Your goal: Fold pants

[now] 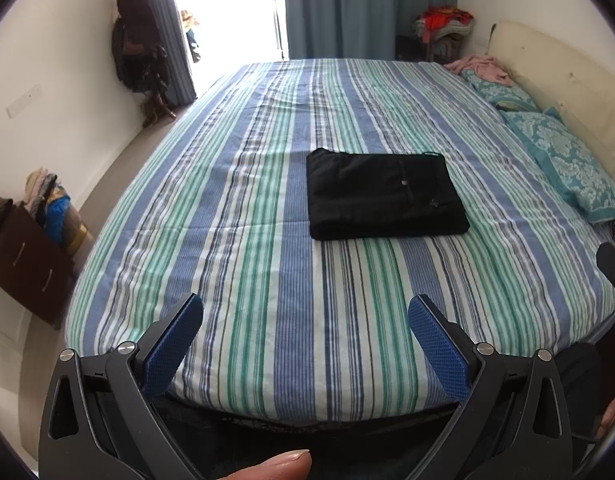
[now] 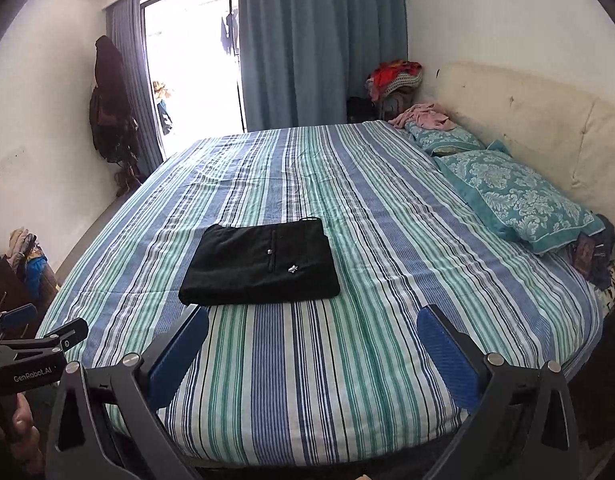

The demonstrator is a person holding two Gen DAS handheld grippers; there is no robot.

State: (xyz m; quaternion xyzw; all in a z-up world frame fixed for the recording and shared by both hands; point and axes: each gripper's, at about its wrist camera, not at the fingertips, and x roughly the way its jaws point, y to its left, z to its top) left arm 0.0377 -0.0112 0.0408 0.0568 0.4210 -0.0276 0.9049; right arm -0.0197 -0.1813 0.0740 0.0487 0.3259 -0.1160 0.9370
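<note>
The left tool [image 1: 305, 316] hangs over the near edge of the bed [image 1: 267, 360] with its two blue pads spread wide apart and nothing between them. The right tool [image 2: 313, 326] sits the same way in its own view: pads wide apart, gripping nothing, only striped sheet showing in the gap. Both are held back from the work, well apart from the cloth.

Further out, the black pants [image 1: 385, 196] lie on the striped cover around the middle of the bed, nearer the pillow side in the left wrist view. They are already a compact rectangle, layers stacked, edges fairly square, with a pocket seam, a small button and a white logo facing up. No leg trails loose and the bundle lies flat. Two teal patterned pillows [image 2: 519, 196] lie along the headboard side, clear of the bundle, and a pink garment [image 2: 425, 116] is heaped at the far corner.

Judging by this, the folding looks finished or within one step of it: what remains, if anything, is a last halving or a smoothing press. A further fold would call for both tools to reach forward and close on the two corners of one short edge, lifting evenly so the stacked layers do not slide. Otherwise nothing more needs gripping
</note>
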